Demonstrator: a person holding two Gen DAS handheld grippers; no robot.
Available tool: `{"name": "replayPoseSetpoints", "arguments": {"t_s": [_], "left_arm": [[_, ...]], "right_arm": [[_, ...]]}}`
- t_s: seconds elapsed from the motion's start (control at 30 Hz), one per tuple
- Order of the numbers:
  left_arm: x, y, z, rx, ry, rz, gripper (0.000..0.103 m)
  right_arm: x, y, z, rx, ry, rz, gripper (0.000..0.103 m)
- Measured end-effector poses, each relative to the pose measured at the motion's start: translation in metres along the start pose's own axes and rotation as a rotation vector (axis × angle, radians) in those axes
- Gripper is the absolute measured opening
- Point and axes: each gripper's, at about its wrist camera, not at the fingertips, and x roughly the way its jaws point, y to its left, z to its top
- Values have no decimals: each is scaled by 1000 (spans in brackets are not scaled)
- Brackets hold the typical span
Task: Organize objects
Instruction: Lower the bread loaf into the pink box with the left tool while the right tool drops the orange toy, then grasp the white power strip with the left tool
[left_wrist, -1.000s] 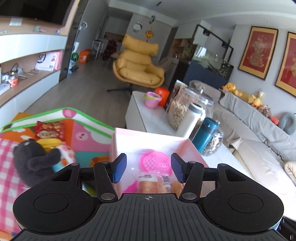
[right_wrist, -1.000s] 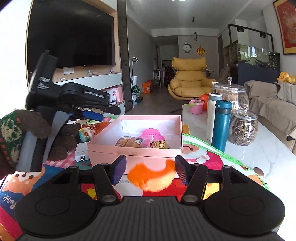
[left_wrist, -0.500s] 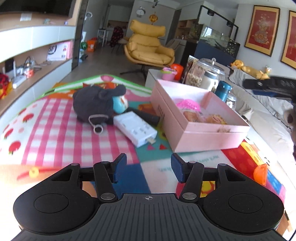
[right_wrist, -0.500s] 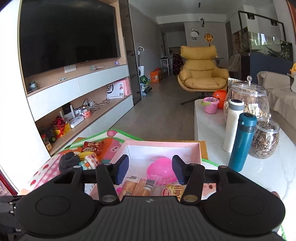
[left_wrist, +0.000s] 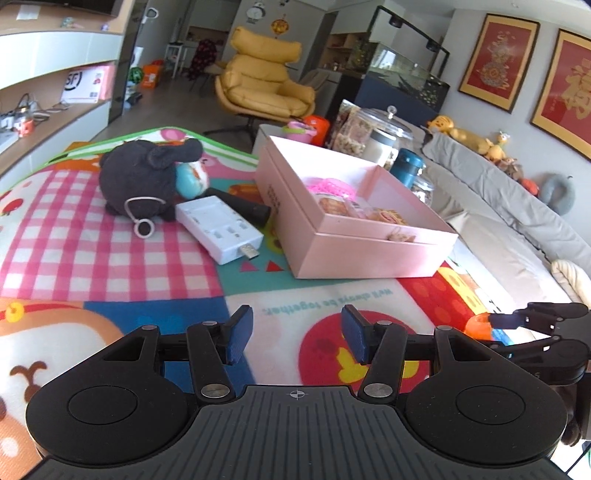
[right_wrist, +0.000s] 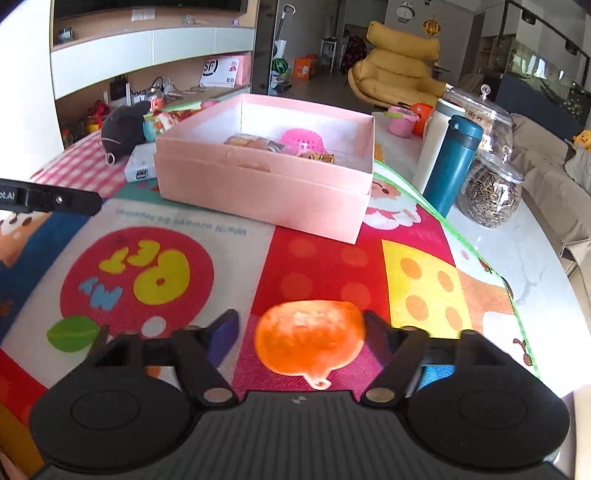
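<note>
right gripper (right_wrist: 299, 332): jaws spread wide around the orange toy (right_wrist: 310, 341), which sits low between the pads. The right pad looks like it's touching or nearly touching the toy's edge, the left one has a clear gap. So not clamped on it, I'd say it's lined up for a grab. Picture is blurry here, so take the contact bit loosely.

orange toy: on the mat (right_wrist: 317, 266), on the red/pink patch, in front of the box and apart from it. Squishy-looking blob with a little loop on the near side. Probably soft, so a squeeze across the middle should do.

left gripper (left_wrist: 295, 334): jaws apart, nothing between them, hovering over the mat near the printed text. Looks parked out of the way so the right one has room.

box (left_wrist: 369, 254): pink, lid off, sitting on the mat. Already has a pink basket (left_wrist: 332, 186) and a few snack packs in it, so that's clearly where the loose stuff goes. Still room inside.

plush (left_wrist: 140, 181): dark one, on the checkered part left of the box, still outside.

charger (left_wrist: 218, 229): white, between plush and box, also outside.

bottle (right_wrist: 452, 162): teal, right of the box on the bare table, next to the jars. Tall thing near the carry path, worth not clipping it.

progress: partway I guess, a few things in, at least three still out.
</note>
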Motion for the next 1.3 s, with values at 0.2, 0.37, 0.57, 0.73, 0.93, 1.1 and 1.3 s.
{"name": "replayPoseSetpoints", "arguments": {"t_s": [0.2,0.37,0.57,0.73,0.93,1.1,1.3], "left_arm": [[5,12,-1,-35,24,33,57],[11,9,-1,-39,48,53,57],[8,23,13,-86,30,107,57],[28,29,45,-138,9,128,57],[77,35,77,-211,64,240,57],[103,29,89,-185,76,304,61],[119,17,94,-77,88,390,62]], "right_arm": [[-20,1,46,4,-143,18,57],[-12,3,140,10,-323,10,57],[7,14,166,65,-365,15,80],[-2,32,105,12,-387,-20,88],[6,29,44,122,-332,-19,93],[18,20,26,210,-301,8,93],[14,21,21,210,-335,12,102]]}}
